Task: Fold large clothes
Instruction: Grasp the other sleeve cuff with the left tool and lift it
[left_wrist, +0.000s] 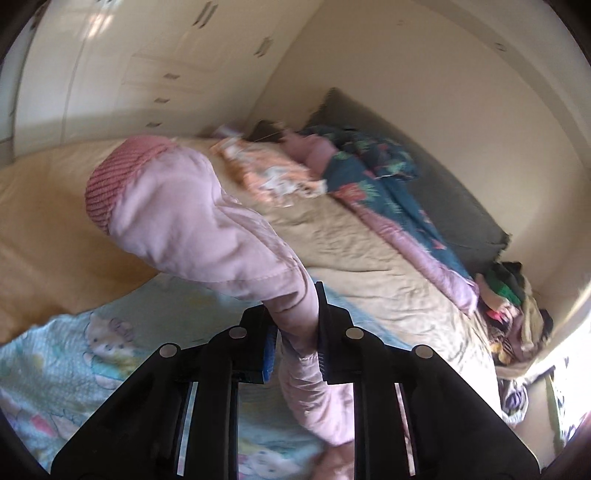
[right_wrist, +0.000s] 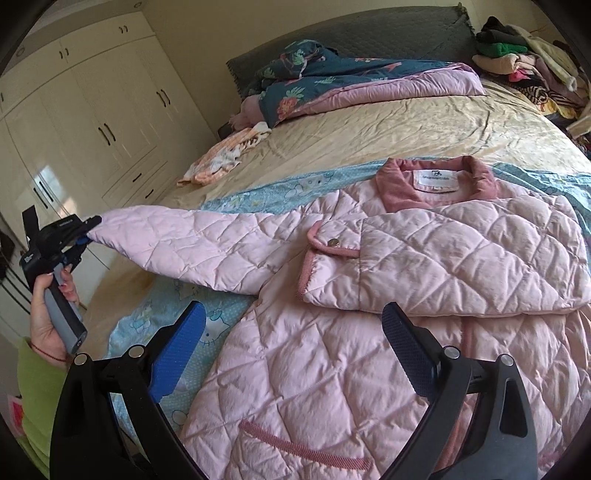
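- The right tool (right_wrist: 291, 343) hangs over the lower body of the pink quilted jacket (right_wrist: 332, 369), its blue pads spread wide with nothing between them; open jacket front lies on every side of it.
- The jacket lies front-up on a light blue cartoon blanket (right_wrist: 162, 306) on the bed (right_wrist: 369, 133). One sleeve (right_wrist: 443, 258) is folded across the chest, its cuff edge near the middle.
- The other sleeve (right_wrist: 177, 247) stretches out past the blanket's edge, lifted off the bed, toward the bed's side.
- The left tool (left_wrist: 295, 332) is clamped on that sleeve near its cuff, cloth pinched between the pads; a hand (right_wrist: 51, 314) in a green sleeve (right_wrist: 37, 387) holds its grip beyond the bed's edge.
- Beyond the collar (right_wrist: 436, 177), a wide stretch of tan sheet lies bare.
- An orange patterned cloth (right_wrist: 218, 158) lies near the bed's far side edge.
- A teal and pink quilt (right_wrist: 351, 85) is bunched along the grey headboard (right_wrist: 369, 40).
- A heap of clothes (right_wrist: 517, 59) fills the far corner.
- White wardrobe doors (right_wrist: 92, 110) stand close beside the bed.
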